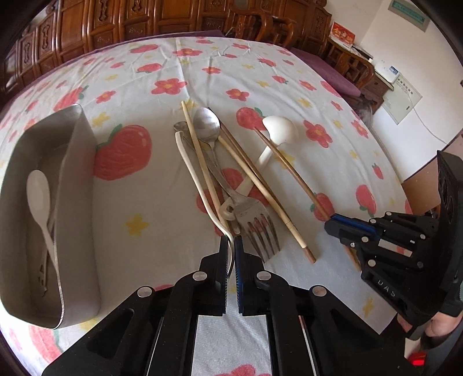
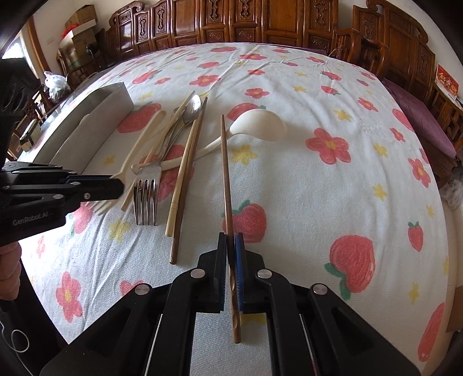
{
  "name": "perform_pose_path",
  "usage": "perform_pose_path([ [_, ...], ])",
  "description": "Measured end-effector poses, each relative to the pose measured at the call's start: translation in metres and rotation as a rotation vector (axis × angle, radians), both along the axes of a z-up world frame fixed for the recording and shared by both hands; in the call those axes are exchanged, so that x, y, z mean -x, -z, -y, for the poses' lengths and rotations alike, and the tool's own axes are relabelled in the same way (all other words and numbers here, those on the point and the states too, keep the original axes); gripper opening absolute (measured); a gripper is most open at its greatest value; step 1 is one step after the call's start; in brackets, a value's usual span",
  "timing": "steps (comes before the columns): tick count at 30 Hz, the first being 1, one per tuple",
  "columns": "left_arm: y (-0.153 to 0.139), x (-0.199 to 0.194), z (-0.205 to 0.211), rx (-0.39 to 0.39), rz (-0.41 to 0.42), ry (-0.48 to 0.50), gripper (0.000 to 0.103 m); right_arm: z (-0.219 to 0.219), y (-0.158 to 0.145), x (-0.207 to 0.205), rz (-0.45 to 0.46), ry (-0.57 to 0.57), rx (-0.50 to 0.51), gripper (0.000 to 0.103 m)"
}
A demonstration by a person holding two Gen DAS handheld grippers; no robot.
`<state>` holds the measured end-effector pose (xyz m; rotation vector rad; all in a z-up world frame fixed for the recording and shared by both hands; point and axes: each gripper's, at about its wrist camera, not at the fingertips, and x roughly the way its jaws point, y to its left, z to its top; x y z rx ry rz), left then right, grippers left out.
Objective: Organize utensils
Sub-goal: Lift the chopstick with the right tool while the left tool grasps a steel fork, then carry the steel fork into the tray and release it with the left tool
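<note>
Left gripper [image 1: 230,254] clamped on cream spoon [image 1: 196,176] handle at pile's lower edge, frame centre; right gripper [image 2: 230,251] pinching brown chopstick [image 2: 226,179]. Best lift spoon straight, avoid dragging fork [image 1: 257,228], carry to metal tray [image 1: 75,179] at left.

Home dining rm: carved wood cabinets [image 2: 260,23] along back wall, carved chairs [image 1: 272,29], table w/ flower-print cloth [image 2: 318,188], cardboard boxes [image 2: 82,16] stacked in far corner.
</note>
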<state>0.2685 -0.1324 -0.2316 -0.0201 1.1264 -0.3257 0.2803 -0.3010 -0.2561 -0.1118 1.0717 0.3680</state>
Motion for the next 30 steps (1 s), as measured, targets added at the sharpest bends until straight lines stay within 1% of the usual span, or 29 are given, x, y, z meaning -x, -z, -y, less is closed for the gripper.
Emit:
perform_pose_path([
  [5,-0.017,0.01,-0.008,-0.001,0.048,0.0,0.004,0.0,-0.01,0.003,0.021,-0.003,-0.033,0.006],
  [16,-0.052,0.034,-0.023,-0.028,0.124,0.019,0.004,-0.018,-0.05,0.014,0.104,-0.015,-0.072,0.006],
  [21,-0.066,0.039,-0.03,-0.034,0.147,0.021,0.004,-0.03,-0.064,0.022,0.145,-0.028,-0.056,0.006],
  [26,-0.078,0.043,-0.04,-0.044,0.171,0.018,0.004,-0.041,-0.07,0.027,0.163,-0.042,-0.049,0.006],
  [30,-0.084,0.045,-0.055,-0.05,0.183,0.0,0.004,-0.049,-0.071,0.03,0.158,-0.058,-0.059,0.006],
])
